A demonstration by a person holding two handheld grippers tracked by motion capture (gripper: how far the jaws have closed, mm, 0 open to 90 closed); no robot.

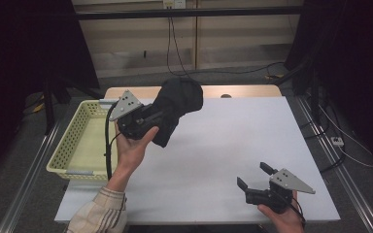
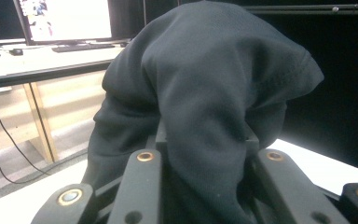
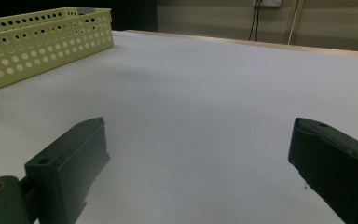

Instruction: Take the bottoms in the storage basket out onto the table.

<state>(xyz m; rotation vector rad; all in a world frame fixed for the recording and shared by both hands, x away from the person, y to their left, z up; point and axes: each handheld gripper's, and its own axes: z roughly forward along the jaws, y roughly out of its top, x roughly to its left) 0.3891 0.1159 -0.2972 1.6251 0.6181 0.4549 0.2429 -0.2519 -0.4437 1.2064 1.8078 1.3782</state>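
left claw [image 1: 161,115] clamps black cloth [image 1: 177,104] | yellow basket [image 1: 73,145] beside

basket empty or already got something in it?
Empty as far as visible: the high view shows the yellow basket with a bare floor; the black cloth is held above the table.

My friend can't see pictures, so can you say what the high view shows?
A person's left claw holds a bunched black cloth up above a white table, beside a pale yellow basket at the table's left edge. The right claw rests open near the front right corner, holding nothing.
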